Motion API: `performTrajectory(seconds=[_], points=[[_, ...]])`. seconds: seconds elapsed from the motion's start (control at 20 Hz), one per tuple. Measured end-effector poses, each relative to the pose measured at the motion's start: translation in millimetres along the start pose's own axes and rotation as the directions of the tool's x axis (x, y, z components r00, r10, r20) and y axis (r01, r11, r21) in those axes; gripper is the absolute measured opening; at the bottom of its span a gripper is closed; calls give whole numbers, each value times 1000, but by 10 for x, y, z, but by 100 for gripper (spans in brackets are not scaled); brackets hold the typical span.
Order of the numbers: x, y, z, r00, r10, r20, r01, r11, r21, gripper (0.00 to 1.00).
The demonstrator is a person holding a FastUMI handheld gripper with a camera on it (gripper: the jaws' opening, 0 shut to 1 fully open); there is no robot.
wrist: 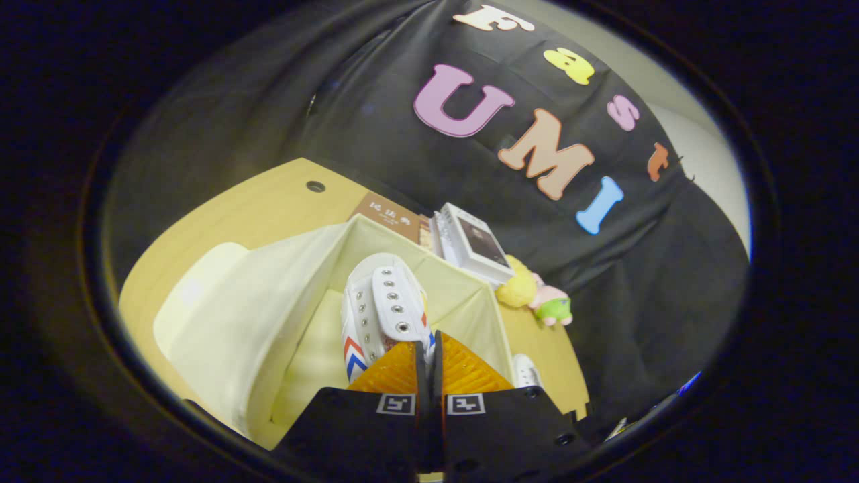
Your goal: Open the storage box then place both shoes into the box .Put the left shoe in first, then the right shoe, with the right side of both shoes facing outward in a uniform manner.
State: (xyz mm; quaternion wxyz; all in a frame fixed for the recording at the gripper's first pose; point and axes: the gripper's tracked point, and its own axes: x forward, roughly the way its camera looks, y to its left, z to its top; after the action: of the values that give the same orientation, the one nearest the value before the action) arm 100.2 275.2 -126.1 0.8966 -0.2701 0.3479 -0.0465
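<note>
Inside the storage box, directly ahead of the fingertips, one white shoe hangs with its eyelet rows facing the camera and a red-and-blue chevron on its side. The gripper has its fingers pressed almost together, apparently pinching a thin edge of the shoe; the contact itself is hidden behind the fingers. The box stands open, its lid folded back to the left of the box. A second shoe lies just outside the box's right wall.

Procedure, as judged from this position:
1. Lower the shoe until its sole rests on the box floor.
2. Keep it against one wall of the box, leaving room for the second shoe.
3. Confirm the shoe's right side faces outward before parting the fingers.
4. Withdraw straight up, clear of the box walls.
</note>
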Motion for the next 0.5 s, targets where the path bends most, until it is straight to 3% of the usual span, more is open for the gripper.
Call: performTrajectory(seconds=[0.1, 0.25, 0.35, 0.5], points=[[-61, 50, -58, 997, 69, -21, -67, 995, 67, 7], [-156, 46, 70, 988, 153, 16, -154, 972, 177, 32], [-268, -197, 164, 989, 136, 54, -145, 964, 223, 52], [-338, -767, 42, 998, 35, 43, -45, 967, 249, 83]])
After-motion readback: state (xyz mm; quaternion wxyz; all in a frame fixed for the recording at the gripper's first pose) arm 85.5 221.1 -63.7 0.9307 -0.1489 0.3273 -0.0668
